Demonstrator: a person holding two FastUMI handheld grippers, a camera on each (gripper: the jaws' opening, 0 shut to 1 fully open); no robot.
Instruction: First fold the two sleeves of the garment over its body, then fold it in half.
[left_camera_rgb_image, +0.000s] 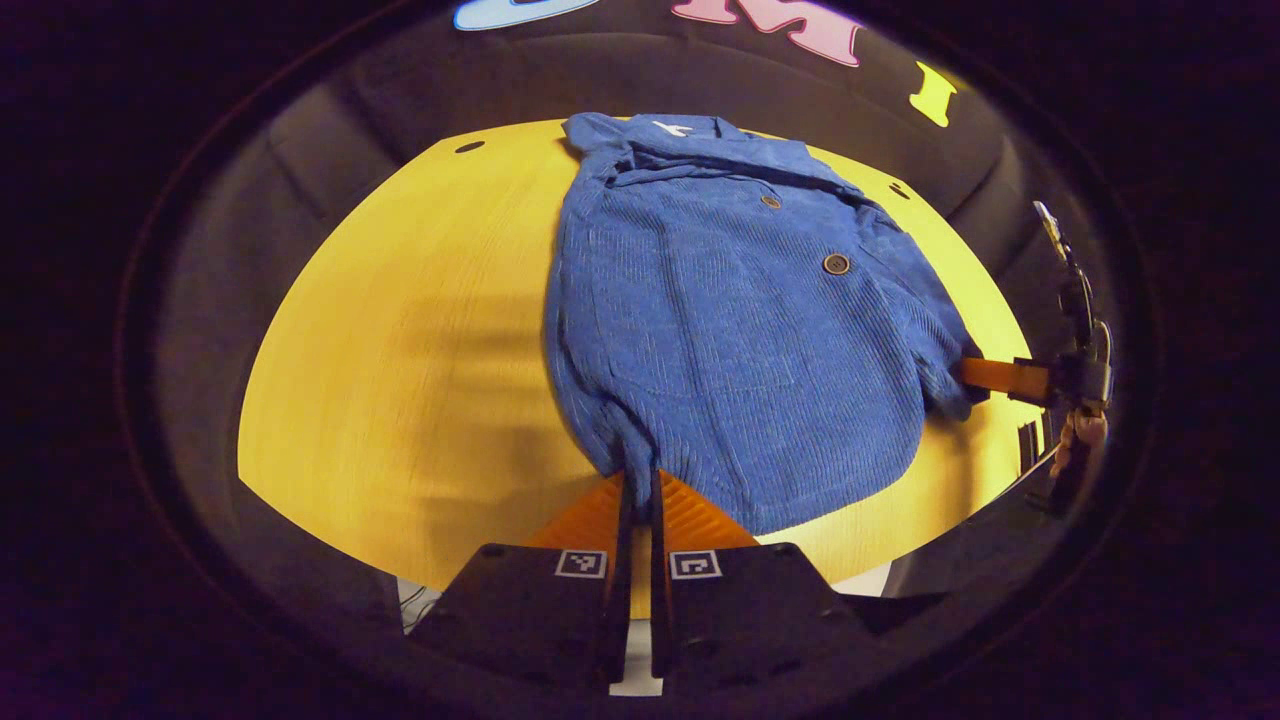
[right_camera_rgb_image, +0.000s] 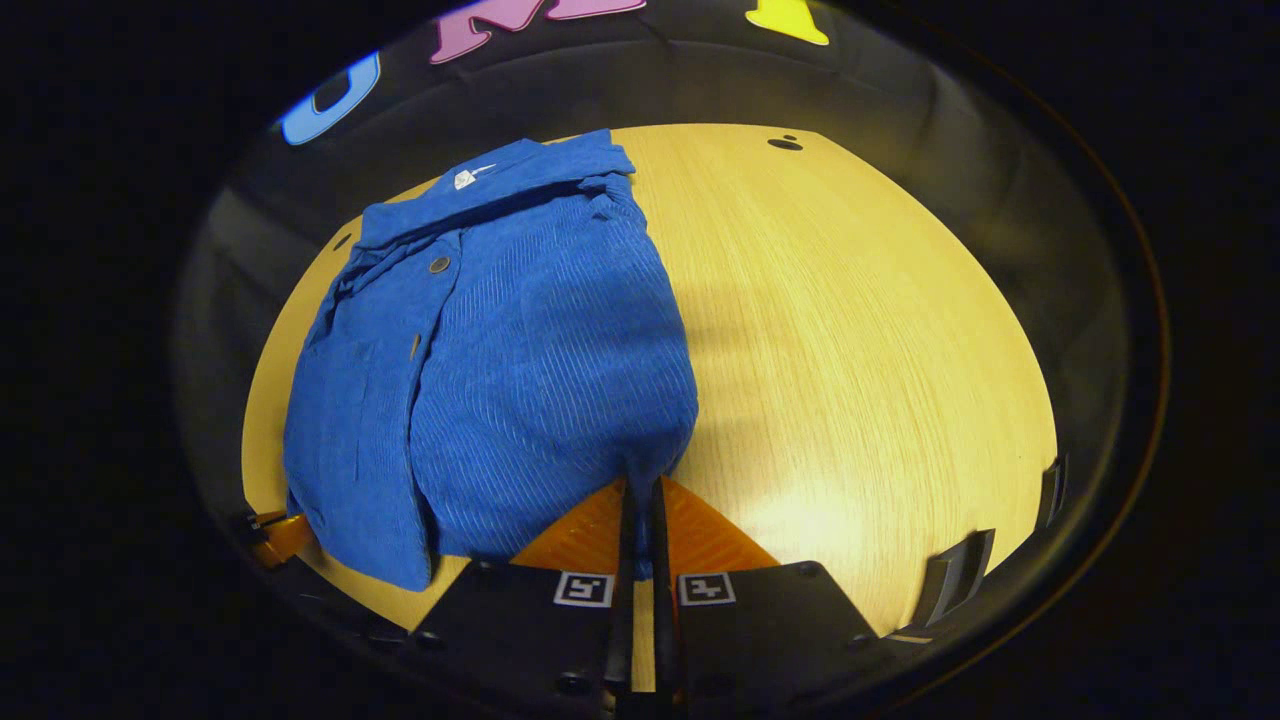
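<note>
A blue corduroy shirt (left_camera_rgb_image: 730, 330) lies flat on the yellow wooden table (left_camera_rgb_image: 400, 350), collar (left_camera_rgb_image: 690, 135) at the far side, with dark buttons (left_camera_rgb_image: 836, 263) down the front. Both sleeves look folded in over the body. My left gripper (left_camera_rgb_image: 640, 478) is shut on the hem's near-left corner. At the hem's right corner the right gripper (left_camera_rgb_image: 975, 375) has its orange fingers on the cloth. In the right gripper view the shirt (right_camera_rgb_image: 520, 360) sits left of centre, and my right gripper (right_camera_rgb_image: 640, 485) is shut on its near corner. The left gripper (right_camera_rgb_image: 285, 535) is at the other corner.
Bare table (right_camera_rgb_image: 850, 350) stretches wide to the right in the right gripper view, with a small dark hole (right_camera_rgb_image: 785, 143) near its far edge. Black brackets (right_camera_rgb_image: 960, 570) stand at the table's near right rim. A hand (left_camera_rgb_image: 1080, 430) holds the right gripper.
</note>
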